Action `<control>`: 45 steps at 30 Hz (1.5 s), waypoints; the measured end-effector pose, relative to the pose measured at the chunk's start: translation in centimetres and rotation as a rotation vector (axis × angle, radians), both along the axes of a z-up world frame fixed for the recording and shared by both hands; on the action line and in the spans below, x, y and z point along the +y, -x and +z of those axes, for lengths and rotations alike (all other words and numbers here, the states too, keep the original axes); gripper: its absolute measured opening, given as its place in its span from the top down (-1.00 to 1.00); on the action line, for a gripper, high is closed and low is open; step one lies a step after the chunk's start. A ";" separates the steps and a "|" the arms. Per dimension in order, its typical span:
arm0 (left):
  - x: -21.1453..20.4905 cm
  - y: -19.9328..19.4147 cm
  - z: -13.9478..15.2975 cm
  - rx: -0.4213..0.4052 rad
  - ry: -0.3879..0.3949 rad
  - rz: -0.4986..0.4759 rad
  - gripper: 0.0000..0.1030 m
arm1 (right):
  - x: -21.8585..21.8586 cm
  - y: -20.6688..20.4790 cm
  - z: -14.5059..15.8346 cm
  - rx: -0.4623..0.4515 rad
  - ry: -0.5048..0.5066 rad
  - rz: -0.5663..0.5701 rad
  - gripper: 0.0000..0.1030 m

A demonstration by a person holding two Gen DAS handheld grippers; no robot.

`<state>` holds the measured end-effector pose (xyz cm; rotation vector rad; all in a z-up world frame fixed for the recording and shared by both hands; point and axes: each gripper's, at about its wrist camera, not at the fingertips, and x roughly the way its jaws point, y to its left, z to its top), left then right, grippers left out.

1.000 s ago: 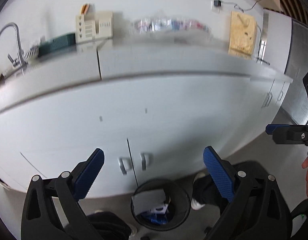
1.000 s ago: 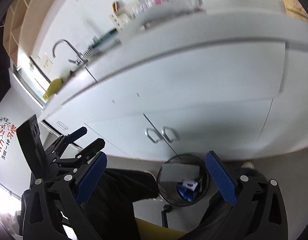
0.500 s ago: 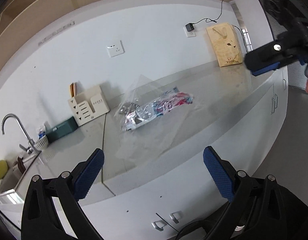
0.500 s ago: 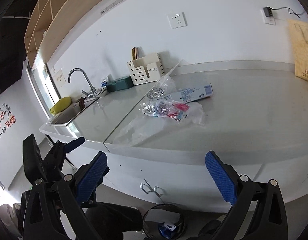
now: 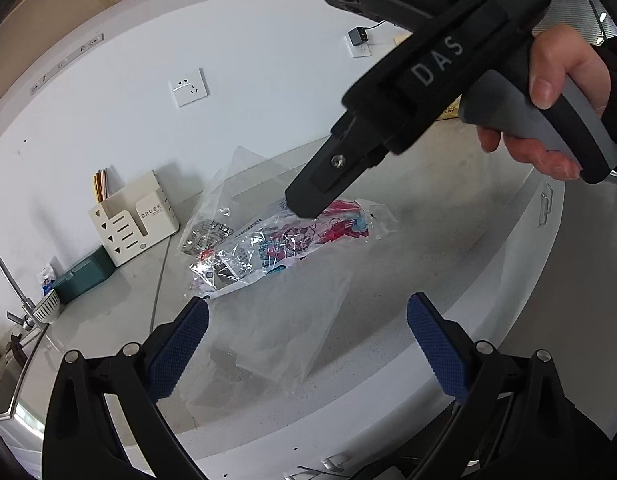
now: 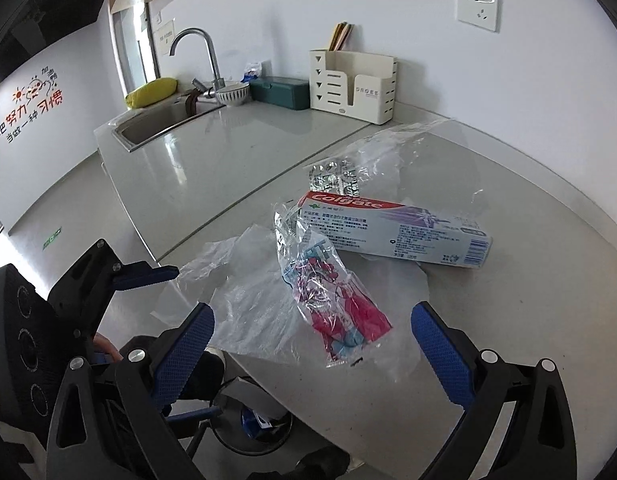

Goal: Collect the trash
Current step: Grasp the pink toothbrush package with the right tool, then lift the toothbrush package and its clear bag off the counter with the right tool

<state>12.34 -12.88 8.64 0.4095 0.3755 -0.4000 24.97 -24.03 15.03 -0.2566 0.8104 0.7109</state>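
Trash lies on the grey counter (image 6: 528, 280): a Colgate toothpaste box (image 6: 392, 228), a red and blue crinkled wrapper (image 6: 340, 308), foil blister packs (image 6: 336, 176) and clear plastic bags (image 6: 252, 292). My right gripper (image 6: 312, 340) is open just short of the red wrapper, at the counter's front edge. My left gripper (image 5: 308, 340) is open above a clear plastic bag (image 5: 284, 332); the wrapper pile (image 5: 276, 244) lies beyond it. In the left wrist view a hand (image 5: 556, 92) holds the right gripper's body (image 5: 408, 92) over the pile. A black trash bin (image 6: 252, 424) stands on the floor below the counter edge.
At the back wall stand a cream organiser (image 6: 352, 84), a teal box (image 6: 280, 92) and a bowl (image 6: 232, 94). A sink (image 6: 160, 124) with a faucet (image 6: 196, 52) is at the left. Wall sockets (image 5: 188, 88) sit above the counter.
Both grippers have risen from the cabinet front and bin to the counter top and closed in on the trash pile. The right gripper now hangs over the pile. Both stay open.
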 end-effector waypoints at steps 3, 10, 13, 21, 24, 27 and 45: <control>-0.1 -1.2 -0.2 0.014 0.000 -0.009 -0.92 | 1.0 -1.6 -0.7 0.031 -0.004 0.057 -0.93; 0.3 -3.4 -0.5 0.052 0.012 -0.021 -0.75 | 2.7 -3.6 -2.0 0.065 0.006 0.117 -0.91; 0.7 -4.1 -0.8 0.078 0.027 -0.030 -0.57 | 3.2 -4.3 -2.7 0.086 0.017 0.129 -0.48; 1.1 -5.0 -1.1 0.117 0.042 -0.066 -0.15 | 3.3 -5.3 -3.9 0.129 0.055 0.101 0.48; 1.2 -4.9 -1.0 0.125 0.042 -0.084 0.06 | 2.2 -5.6 -3.2 0.153 -0.019 0.072 0.67; 1.2 -4.8 -0.9 0.128 0.050 -0.097 0.27 | 0.7 -5.9 -2.2 0.187 -0.133 0.047 0.70; 3.7 -2.4 1.2 0.099 0.162 -0.091 0.95 | -7.9 -3.4 4.2 0.191 -0.551 -0.062 0.71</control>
